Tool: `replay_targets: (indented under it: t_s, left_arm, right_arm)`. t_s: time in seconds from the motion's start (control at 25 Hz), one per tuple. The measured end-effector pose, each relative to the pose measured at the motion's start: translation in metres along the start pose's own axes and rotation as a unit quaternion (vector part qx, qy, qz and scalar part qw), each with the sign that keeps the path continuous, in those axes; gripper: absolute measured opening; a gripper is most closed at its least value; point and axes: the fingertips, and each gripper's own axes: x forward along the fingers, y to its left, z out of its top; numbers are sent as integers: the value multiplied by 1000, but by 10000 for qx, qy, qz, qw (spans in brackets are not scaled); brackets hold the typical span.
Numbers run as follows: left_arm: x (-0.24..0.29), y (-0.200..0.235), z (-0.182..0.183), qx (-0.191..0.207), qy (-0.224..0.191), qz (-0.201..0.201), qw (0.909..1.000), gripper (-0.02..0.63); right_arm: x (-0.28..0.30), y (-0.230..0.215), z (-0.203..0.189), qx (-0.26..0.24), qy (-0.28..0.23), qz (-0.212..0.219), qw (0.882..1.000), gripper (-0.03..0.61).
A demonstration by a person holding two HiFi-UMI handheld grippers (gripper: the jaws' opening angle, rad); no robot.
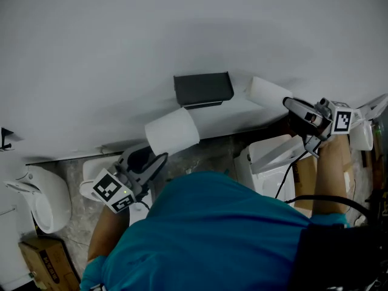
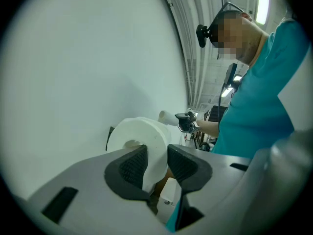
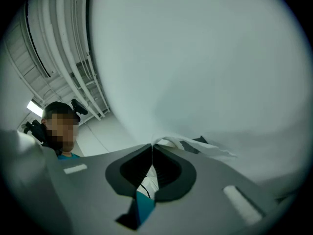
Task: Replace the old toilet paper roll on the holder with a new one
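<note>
Two rolls aloft, one per gripper, both close to the white wall (image 1: 121, 41). Clamped in the left gripper (image 1: 160, 156): new roll (image 1: 173, 131), full and thick, jutting up past the fingertips and toward the wall. Seen from the left gripper view, jaws partway apart with the roll's paper wall squeezed between the pads, one pad at the core opening and the other against the outside. Sits below and to the left of the black holder (image 1: 203, 88), near it but not touching.

Pinched by the right gripper (image 1: 288, 103): old roll (image 1: 267, 92), a slim white tube sticking out leftward from the fingertips in the head view. Lies just right of the holder and about level with it, clear of it. From the right gripper view, jaws almost together, nipping only a thin white edge at the tips.

Mounted on the wall between the two rolls: the holder, bare of any roll. Down at the far left of the head view, a white toilet (image 1: 45, 196) and a cardboard box (image 1: 48, 262).
</note>
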Motion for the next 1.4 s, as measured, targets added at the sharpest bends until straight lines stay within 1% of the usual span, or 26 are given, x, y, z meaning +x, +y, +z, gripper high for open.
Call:
replay_targets:
  t_s: [0.16, 0.28, 0.48, 0.64, 0.84, 1.0, 1.12, 1.4]
  left_arm:
    - [0, -3, 6, 71, -58, 16, 10000, 133]
    - [1, -4, 9, 92, -91, 25, 9999, 133]
    - [0, -4, 10, 72, -68, 107, 9999, 133]
    - [-4, -3, 14, 59, -77, 184, 9998, 133]
    - [-11, -7, 18, 90, -152, 248, 9995, 133]
    - [-12, -7, 18, 91, -162, 306, 9994, 133]
    - [-13, -7, 17, 74, -164, 329, 9993, 133]
    - [-15, -5, 17, 50, -178, 319, 9993, 133]
  right_arm:
    - [-21, -17, -28, 89, 17, -189, 9998, 13]
    - [-29, -42, -50, 257, 61, -277, 9993, 13]
    - [-15, -85, -80, 525, 382, -362, 9972, 12]
    - [11, -105, -85, 552, 671, -286, 9958, 13]
    - [32, -118, -91, 590, 904, -233, 9939, 13]
    - [42, -124, -92, 583, 1049, -153, 9926, 12]
    - [45, -132, -97, 594, 1201, -202, 9908, 12]
    - [65, -133, -101, 596, 1387, -211, 9883, 12]
